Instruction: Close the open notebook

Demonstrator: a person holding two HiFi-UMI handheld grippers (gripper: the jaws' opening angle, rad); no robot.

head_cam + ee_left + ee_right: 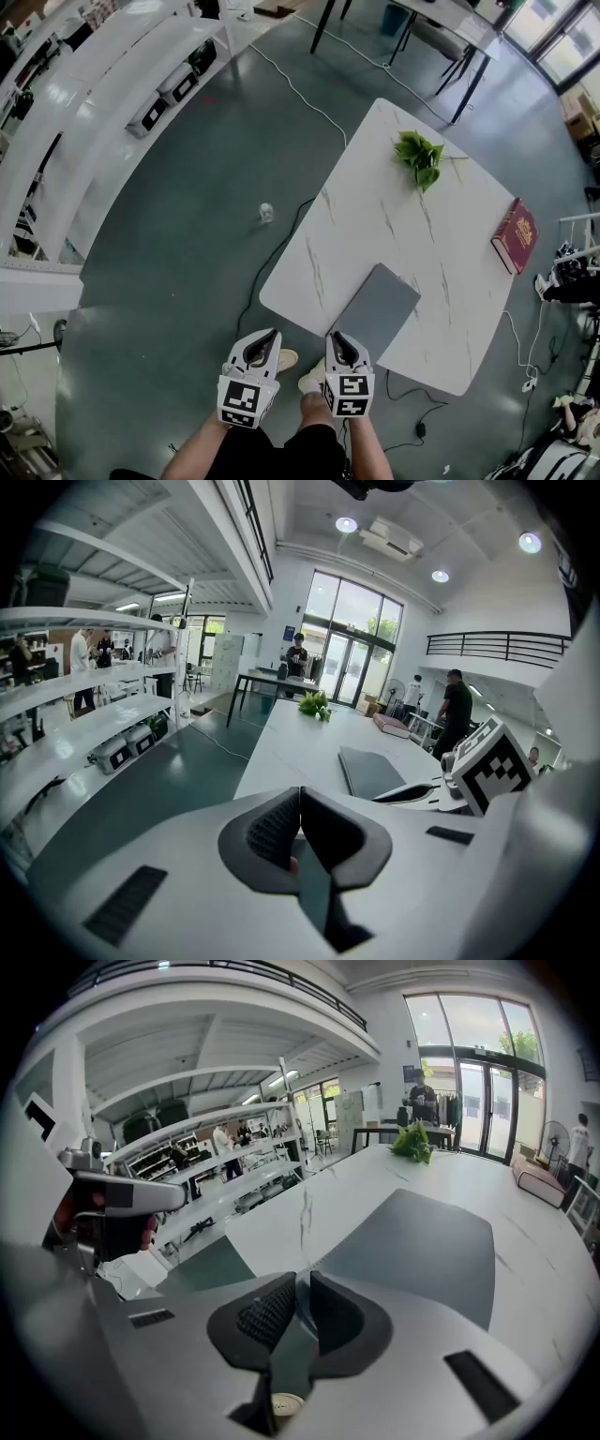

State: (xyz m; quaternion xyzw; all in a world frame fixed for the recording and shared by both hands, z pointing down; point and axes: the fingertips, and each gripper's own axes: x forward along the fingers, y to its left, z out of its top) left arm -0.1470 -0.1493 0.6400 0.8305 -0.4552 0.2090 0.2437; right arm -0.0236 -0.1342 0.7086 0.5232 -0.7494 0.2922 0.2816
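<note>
The grey notebook (pixel 377 314) lies closed and flat at the near edge of the white marble table (pixel 366 211); it also shows in the left gripper view (pixel 370 771) and the right gripper view (pixel 422 1251). My left gripper (pixel 266 336) hovers off the table's near corner, over the floor, with its pads (pixel 300 794) pressed together and nothing in them. My right gripper (pixel 339 339) sits just short of the notebook's near edge, its jaws (pixel 302 1281) a narrow slit apart with nothing between them. Neither gripper touches the notebook.
A green plant (pixel 419 157) lies at the table's far side and a red book (pixel 515 234) near its right edge. White shelving (pixel 112 103) runs along the left. A cable (pixel 281 248) and a small object (pixel 266 213) lie on the floor.
</note>
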